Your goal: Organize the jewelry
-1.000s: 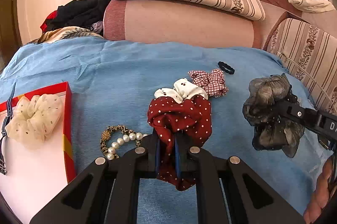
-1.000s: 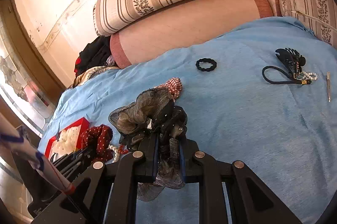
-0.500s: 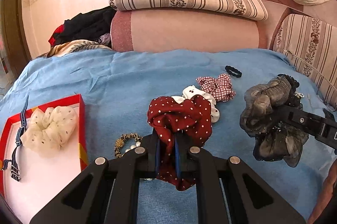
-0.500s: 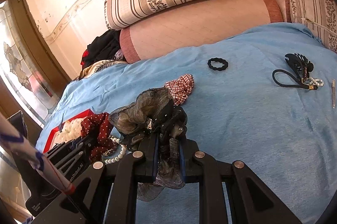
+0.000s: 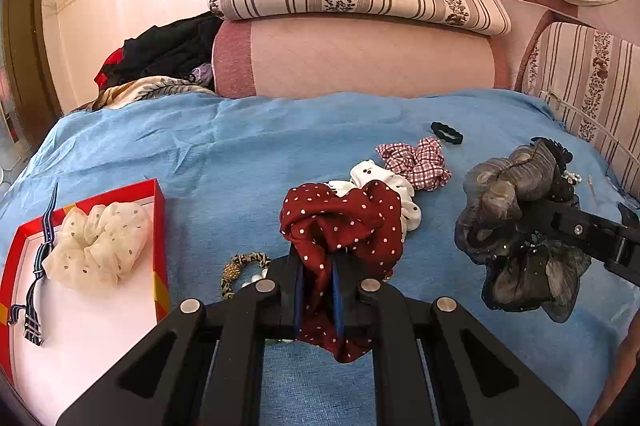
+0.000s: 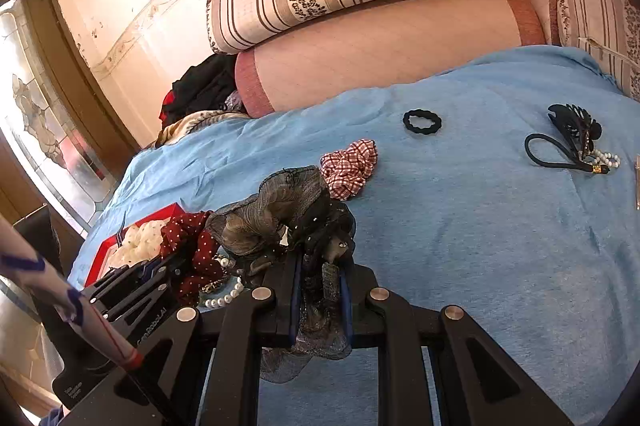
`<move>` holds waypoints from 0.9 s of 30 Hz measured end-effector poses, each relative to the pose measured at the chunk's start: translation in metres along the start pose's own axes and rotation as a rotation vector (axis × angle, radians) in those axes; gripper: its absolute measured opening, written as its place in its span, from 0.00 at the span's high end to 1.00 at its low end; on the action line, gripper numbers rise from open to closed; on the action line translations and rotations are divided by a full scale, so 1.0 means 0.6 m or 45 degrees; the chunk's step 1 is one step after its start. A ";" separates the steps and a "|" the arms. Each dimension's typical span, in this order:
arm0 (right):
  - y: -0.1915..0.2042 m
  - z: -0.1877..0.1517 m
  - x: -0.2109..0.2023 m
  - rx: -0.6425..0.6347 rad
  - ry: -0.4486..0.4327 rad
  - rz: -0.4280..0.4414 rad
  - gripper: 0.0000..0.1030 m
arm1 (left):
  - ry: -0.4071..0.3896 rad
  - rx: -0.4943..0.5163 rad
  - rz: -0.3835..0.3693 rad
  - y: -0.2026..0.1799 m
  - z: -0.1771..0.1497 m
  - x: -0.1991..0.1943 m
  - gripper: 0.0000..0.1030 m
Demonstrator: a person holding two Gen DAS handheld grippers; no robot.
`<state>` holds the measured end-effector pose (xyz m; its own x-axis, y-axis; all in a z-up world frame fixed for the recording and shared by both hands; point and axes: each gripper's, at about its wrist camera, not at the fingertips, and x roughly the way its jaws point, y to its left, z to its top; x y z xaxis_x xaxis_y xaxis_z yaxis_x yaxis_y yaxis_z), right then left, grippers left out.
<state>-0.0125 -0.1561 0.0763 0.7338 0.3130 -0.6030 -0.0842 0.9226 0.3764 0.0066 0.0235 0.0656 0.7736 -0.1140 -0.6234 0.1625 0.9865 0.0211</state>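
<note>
Blue bedspread [image 5: 248, 154] carries the clutter. Left tongs [image 5: 318, 290] are clamped on the red polka-dot scrunchie [image 5: 344, 222], right tongs [image 6: 320, 302] pinch the grey gauze scrunchie [image 6: 276, 210]. A pearl bracelet [image 5: 244, 268] lies just under the left tongs, with white scrunchie [image 5: 384, 182] and checked scrunchie [image 5: 416, 162] beyond. Compared with a second ago, the red tray [image 5: 160, 226] holding a cream scrunchie [image 5: 96, 242] sits further left of the tongs. Open blue cloth stretches behind; black hair tie [image 6: 422, 122] lies apart.
</note>
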 end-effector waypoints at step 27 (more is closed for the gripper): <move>0.172 -0.045 -0.007 -0.051 0.023 0.188 0.83 | -0.083 -0.204 0.140 0.205 -0.007 -0.116 0.89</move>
<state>-0.0424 -0.0561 0.0984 0.6995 0.4493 -0.5558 -0.2172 0.8745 0.4337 -0.0299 0.1530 0.1085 0.8199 -0.0068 -0.5725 -0.0208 0.9989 -0.0417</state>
